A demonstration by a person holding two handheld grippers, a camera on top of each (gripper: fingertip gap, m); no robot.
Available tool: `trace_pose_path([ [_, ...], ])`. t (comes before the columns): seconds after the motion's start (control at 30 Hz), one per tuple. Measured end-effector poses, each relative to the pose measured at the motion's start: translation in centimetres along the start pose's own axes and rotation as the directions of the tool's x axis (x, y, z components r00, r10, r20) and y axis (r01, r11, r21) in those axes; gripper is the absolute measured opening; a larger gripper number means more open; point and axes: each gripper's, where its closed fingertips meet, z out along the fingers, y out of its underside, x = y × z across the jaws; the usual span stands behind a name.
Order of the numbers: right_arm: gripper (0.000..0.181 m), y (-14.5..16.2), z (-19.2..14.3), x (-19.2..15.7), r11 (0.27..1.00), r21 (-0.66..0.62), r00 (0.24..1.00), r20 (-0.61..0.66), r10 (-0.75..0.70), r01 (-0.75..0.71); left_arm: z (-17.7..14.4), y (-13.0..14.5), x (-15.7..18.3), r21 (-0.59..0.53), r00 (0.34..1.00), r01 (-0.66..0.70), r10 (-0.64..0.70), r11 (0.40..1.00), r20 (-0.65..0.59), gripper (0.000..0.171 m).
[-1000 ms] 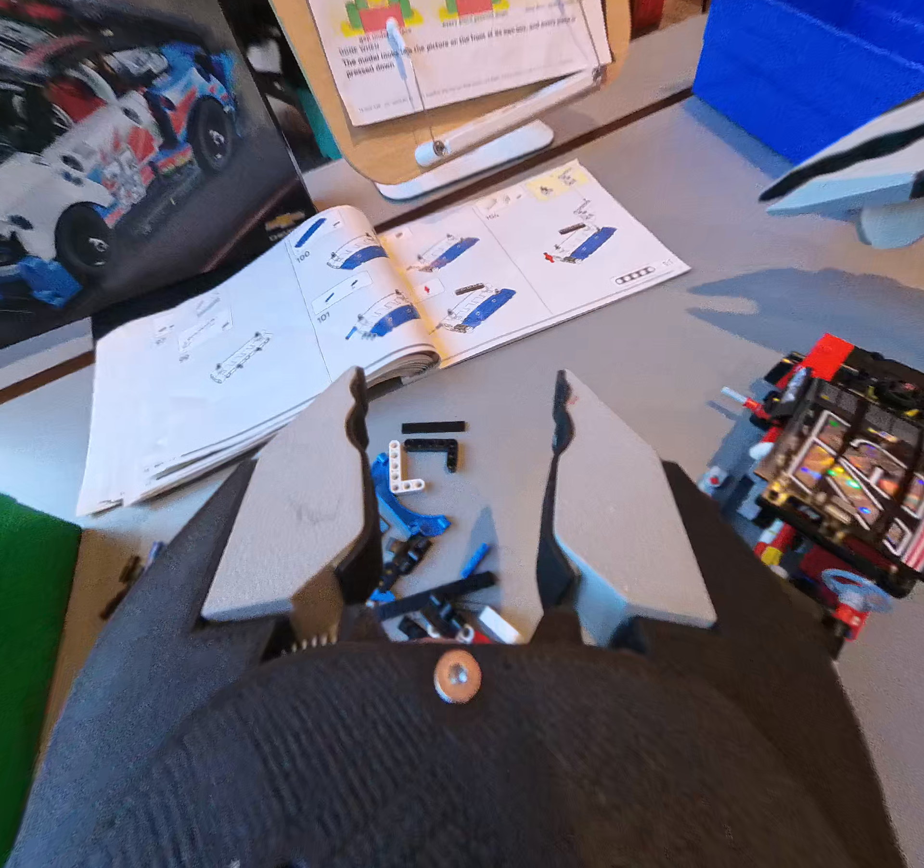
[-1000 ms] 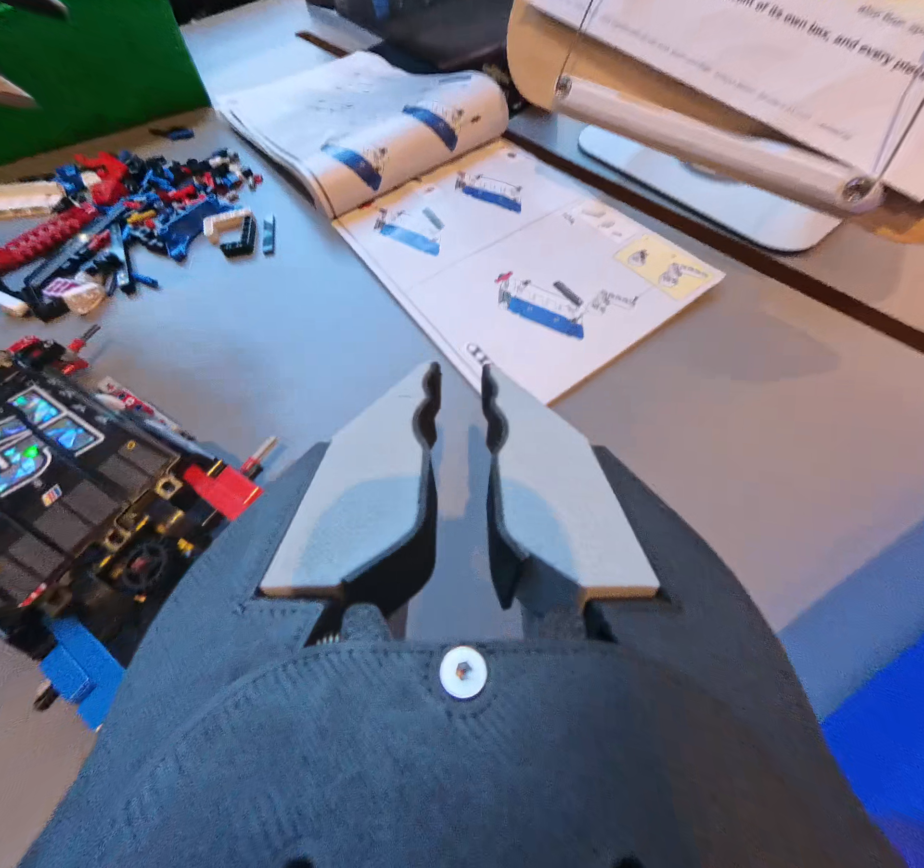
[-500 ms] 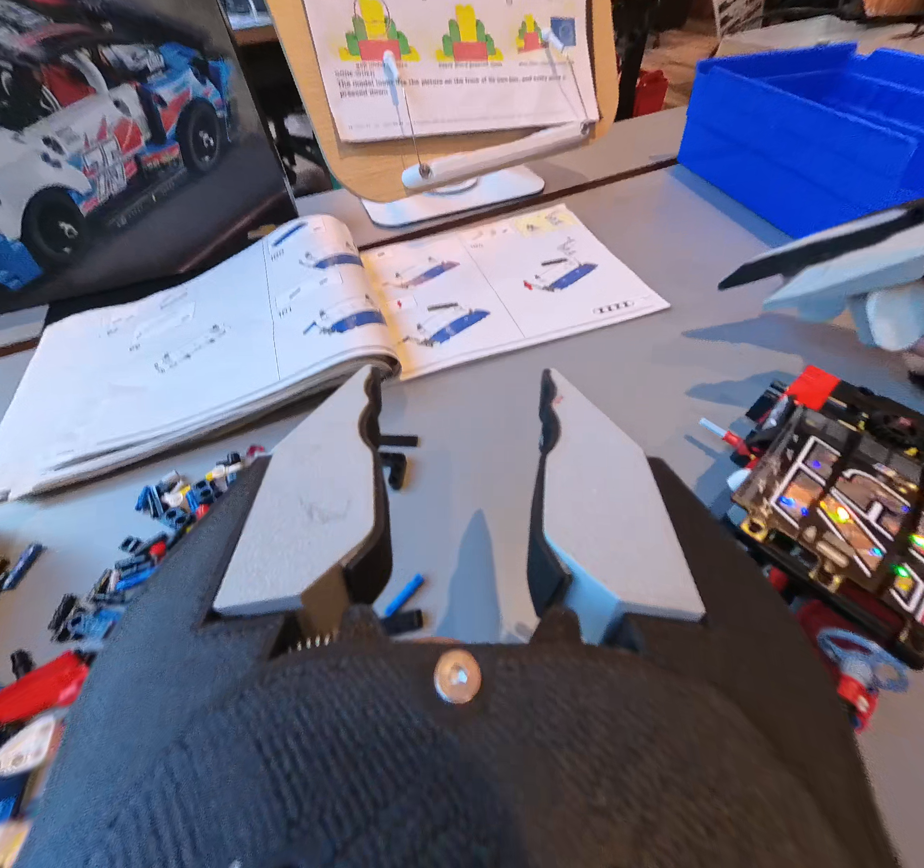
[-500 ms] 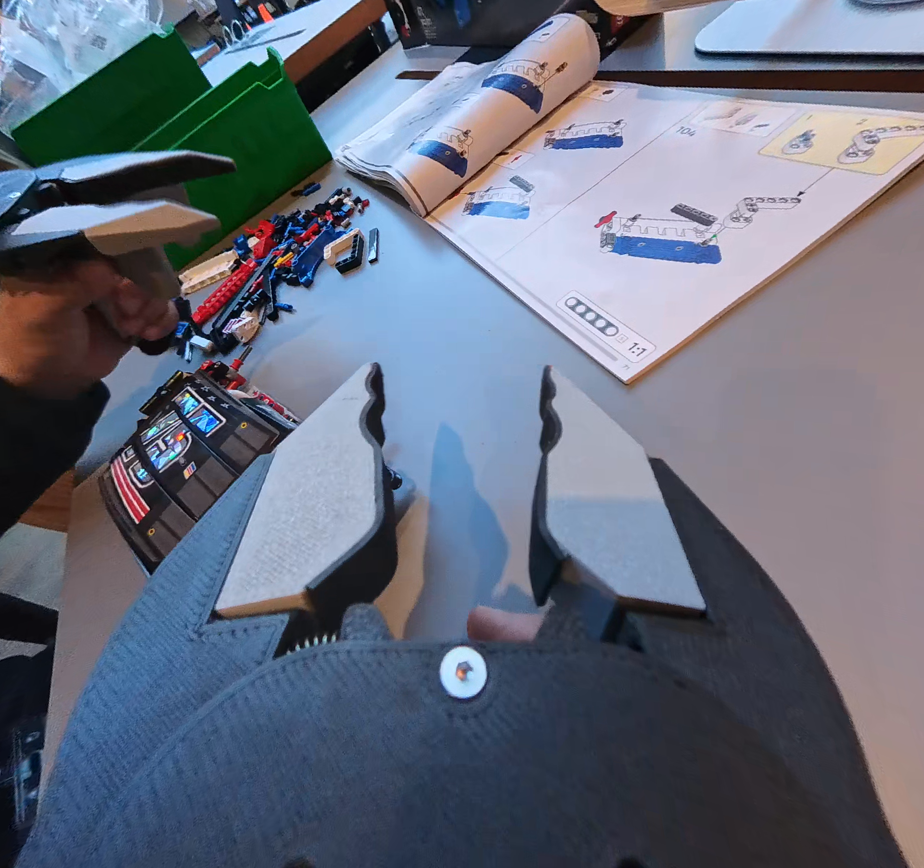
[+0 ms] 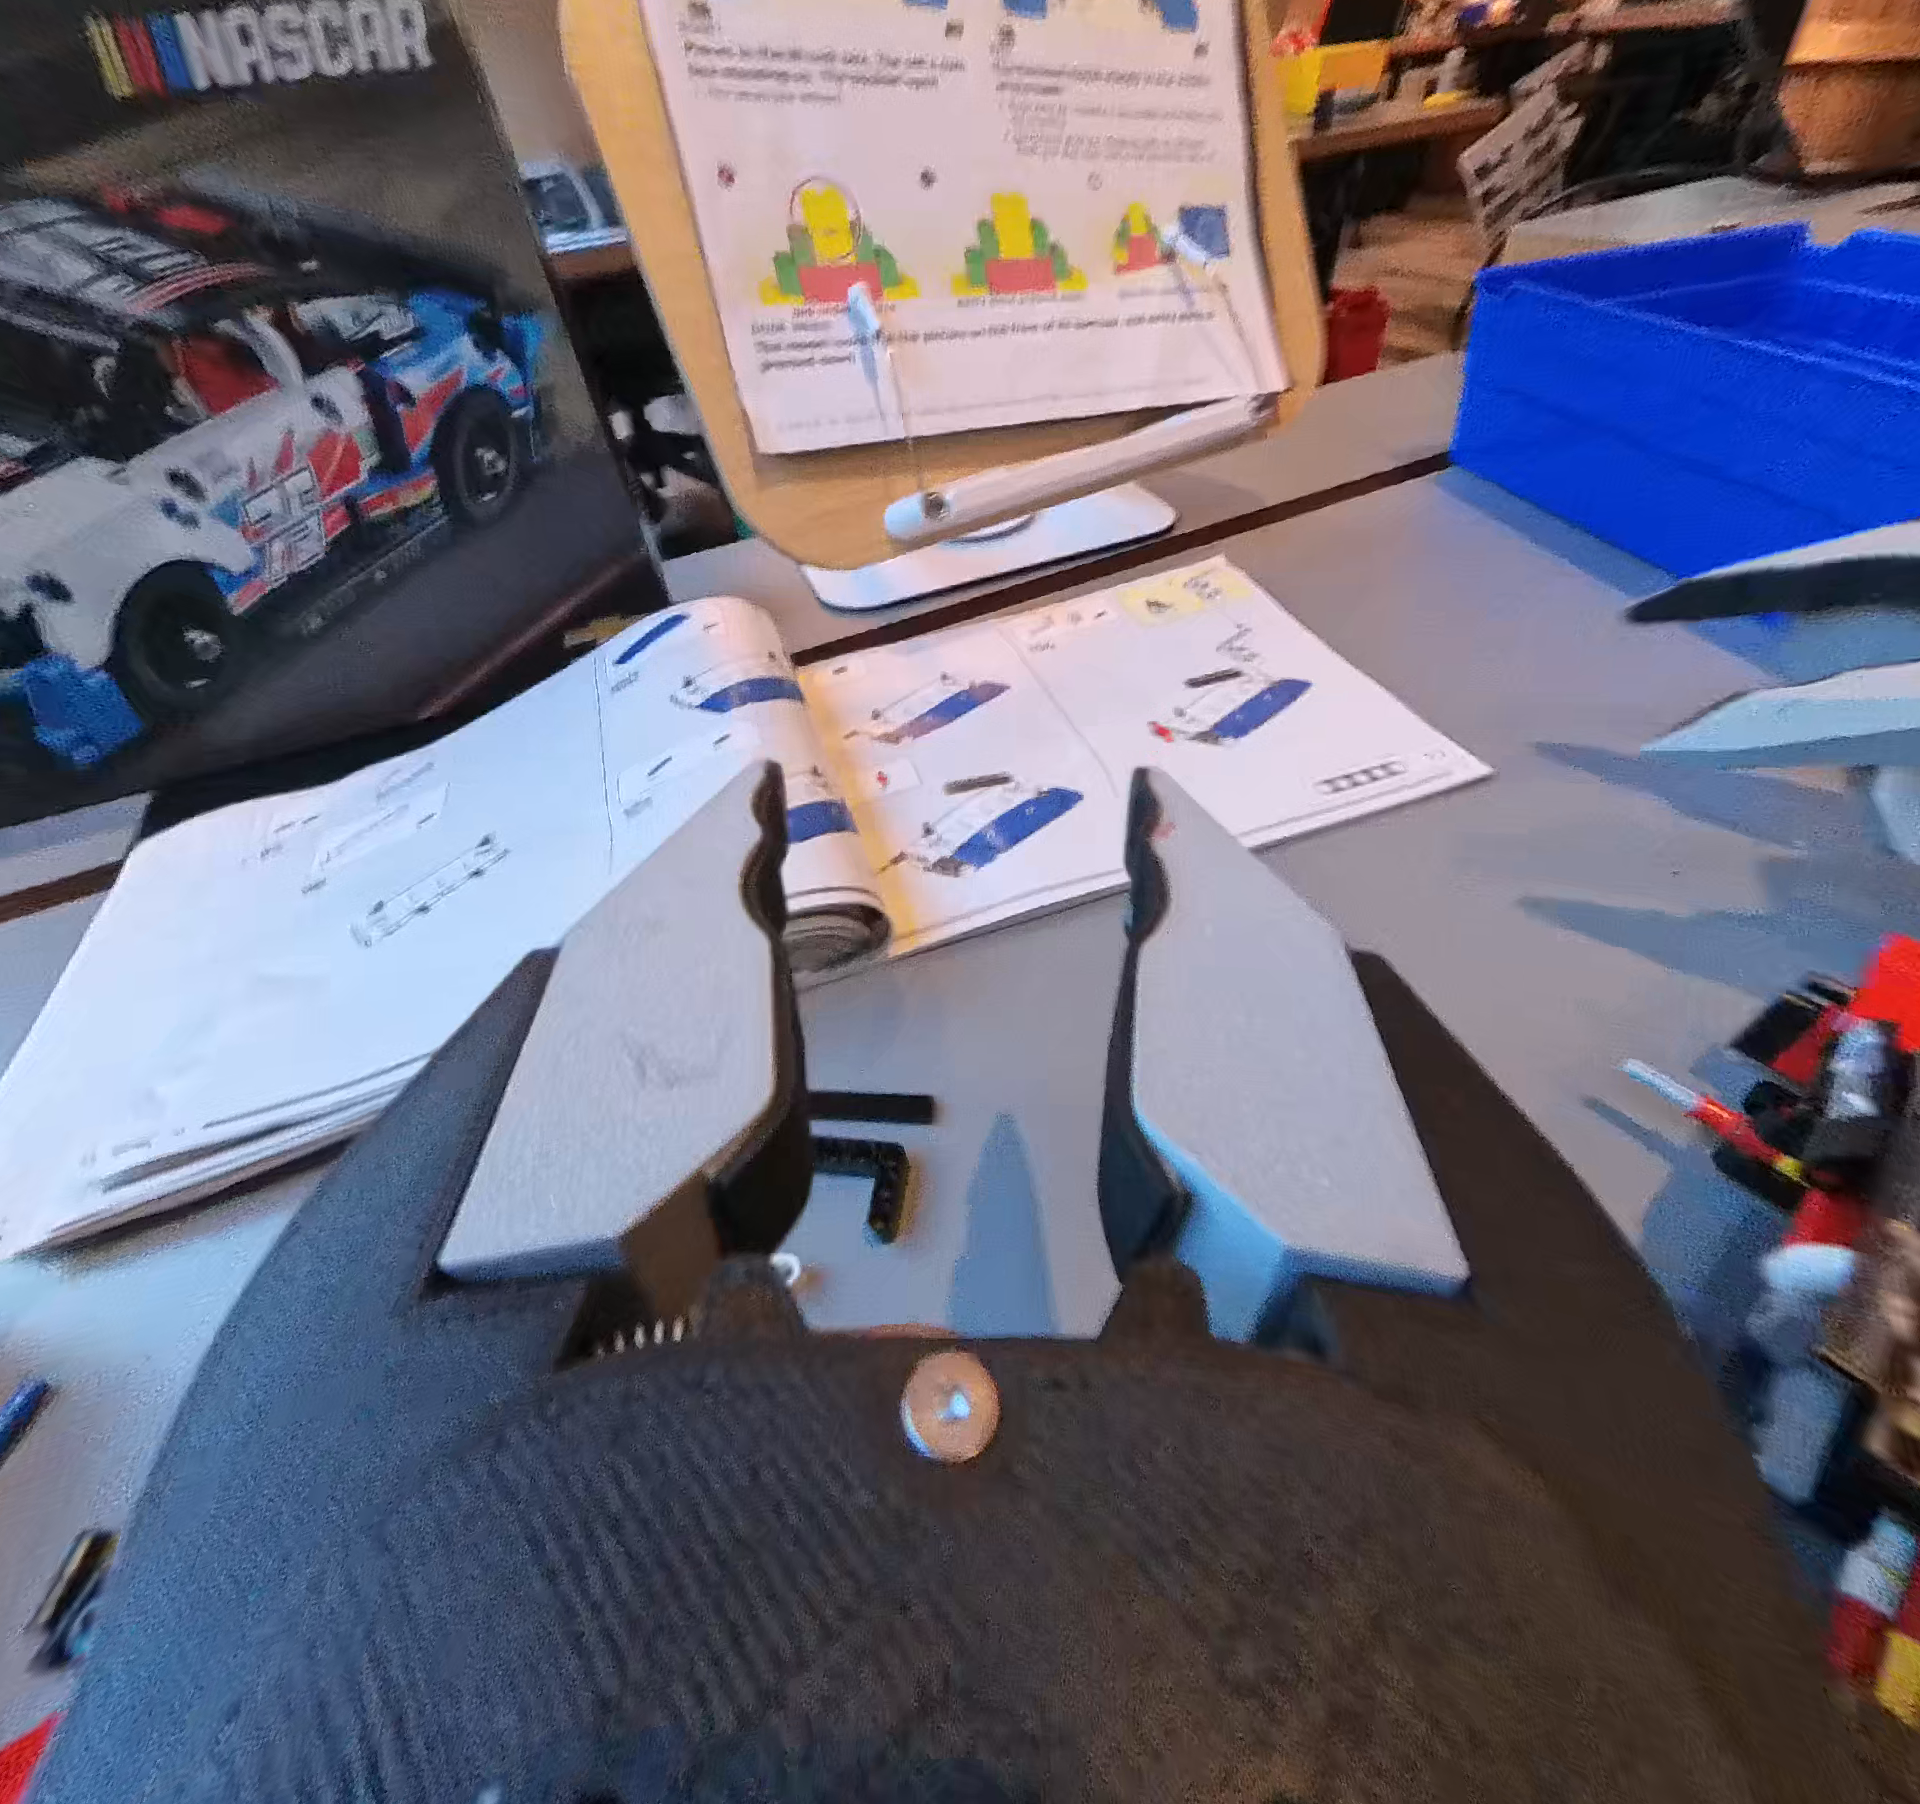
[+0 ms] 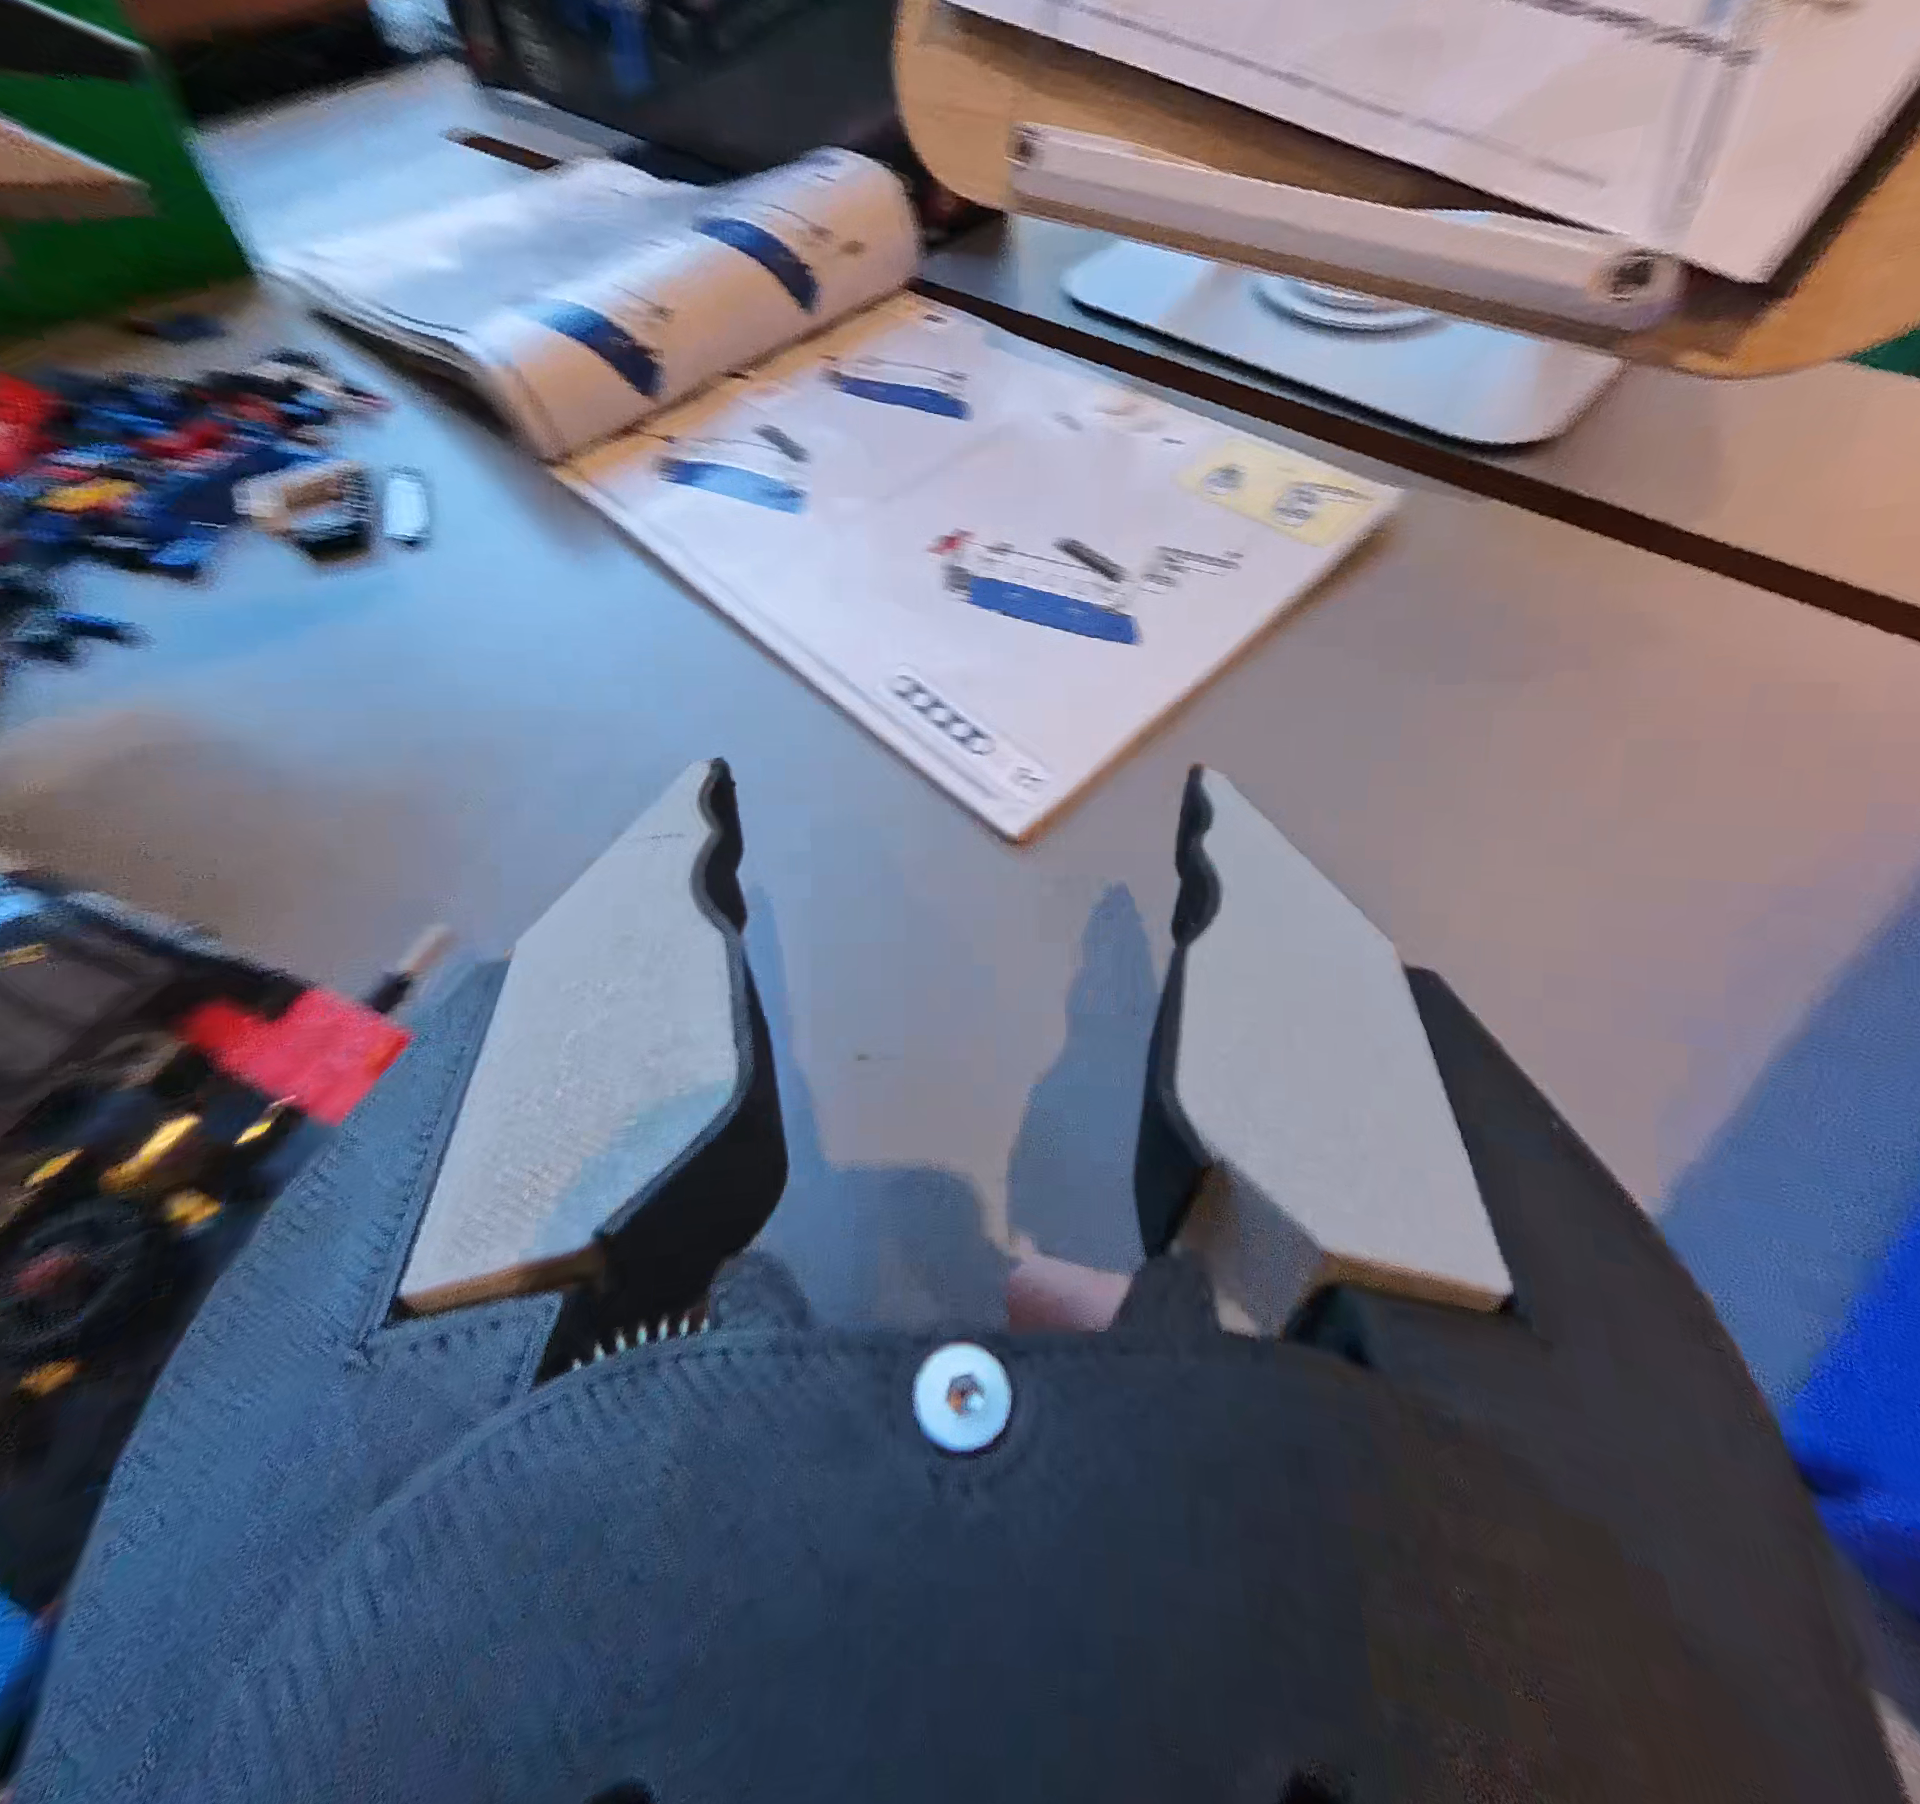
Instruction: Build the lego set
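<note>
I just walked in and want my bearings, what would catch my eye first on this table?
Probably the open instruction booklet lying flat mid-table, with the big car box standing behind its left side. A half-built black and red model sits at the near edge, and loose pieces are scattered near the green bin. Both the left claw and right claw are open and empty.

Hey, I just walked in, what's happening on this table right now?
A person is building a lego set with a handheld gripper in each hand. Both the left gripper and the right gripper are open and empty, raised above the grey table. The instruction booklet lies open ahead of them. A partly built model sits between the two grippers, loose pieces lie in a pile, and a black angled piece lies below the left gripper.
</note>
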Motion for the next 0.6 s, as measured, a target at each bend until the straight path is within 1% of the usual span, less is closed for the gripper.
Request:
trace_pose_path([
  [0.07, 0.083, 0.3, 0.0, 3.0, 0.997, -0.051, 0.975, -0.213, -0.062, 0.052, 0.2, 0.6, -1.2, -0.02, 0.996, -0.034, 0.035, 0.999, 0.078, 0.063],
  [0.13, 0.082, 0.4, -0.4, 5.5, 0.989, -0.115, 0.906, -0.4, -0.135, 0.097, 0.4, 1.2, -2.2, -0.045, 0.992, -0.017, 0.023, 0.999, 0.124, 0.063],
  [0.17, 0.082, 0.4, -0.6, 6.2, 0.984, -0.136, 0.872, -0.46, -0.167, 0.117, 0.5, 1.4, -2.3, -0.052, 0.992, 0.008, -0.001, 0.999, 0.124, 0.066],
  [0.2, 0.08, 0.4, -0.7, 6.5, 0.978, -0.155, 0.847, -0.492, -0.199, 0.14, 0.5, 1.5, -2.2, -0.057, 0.994, 0.027, -0.02, 0.998, 0.111, 0.067],
  [0.27, 0.071, 0.8, -0.4, 6.3, 0.969, -0.181, 0.832, -0.5, -0.24, 0.171, 0.4, 1.5, -2.1, -0.06, 0.994, 0.039, -0.033, 0.997, 0.103, 0.068],
  [0.3, 0.065, 1.0, -0.2, 6.0, 0.967, -0.188, 0.837, -0.489, -0.246, 0.174, 0.4, 1.4, -2.1, -0.055, 0.994, 0.033, -0.027, 0.998, 0.105, 0.068],
  [0.33, 0.062, 1.1, -0.1, 5.8, 0.966, -0.193, 0.844, -0.478, -0.244, 0.17, 0.4, 1.4, -2.0, -0.053, 0.994, 0.024, -0.018, 0.998, 0.11, 0.068],
  [0.6, 0.066, 1.2, -0.2, 5.7, 0.971, -0.188, 0.858, -0.462, -0.222, 0.15, 0.5, 1.5, -1.5, -0.059, 0.994, 0.002, 0.004, 0.998, 0.105, 0.067],
])
